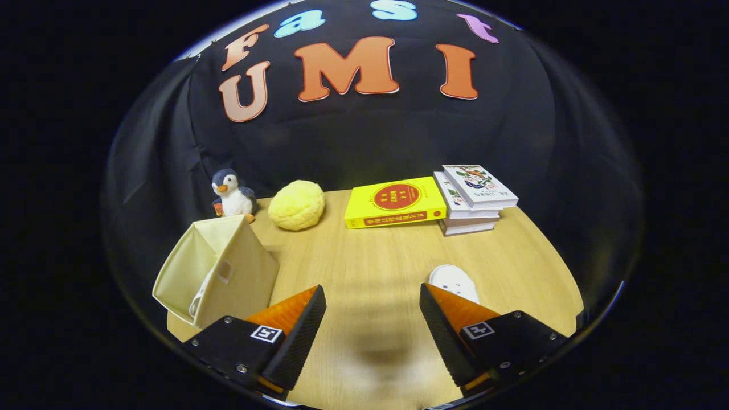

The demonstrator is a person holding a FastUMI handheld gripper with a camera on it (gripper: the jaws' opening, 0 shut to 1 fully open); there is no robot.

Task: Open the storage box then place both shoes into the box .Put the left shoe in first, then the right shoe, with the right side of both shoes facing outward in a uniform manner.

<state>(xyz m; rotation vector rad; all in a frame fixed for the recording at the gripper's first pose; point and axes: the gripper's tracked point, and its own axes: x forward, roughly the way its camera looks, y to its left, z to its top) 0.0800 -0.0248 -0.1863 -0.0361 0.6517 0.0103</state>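
The claw [373, 319] gapes wide over bare wooden surface [370, 256], gripping nothing. A white shoe [453, 282] pokes out beyond its right finger; the cream storage box [219, 273], flap open, sits left.

A cream fabric storage box [219, 273] is set on the light wooden table [370, 256], left of the gripper [373, 319], whose fingers are spread apart over bare tabletop. A white shoe [453, 282] is partly hidden behind the right finger. Behind the box, a plush penguin [230, 193] is placed; to its right a yellow round plush [297, 205], then a yellow book [394, 202], then a stack of white books [472, 199].
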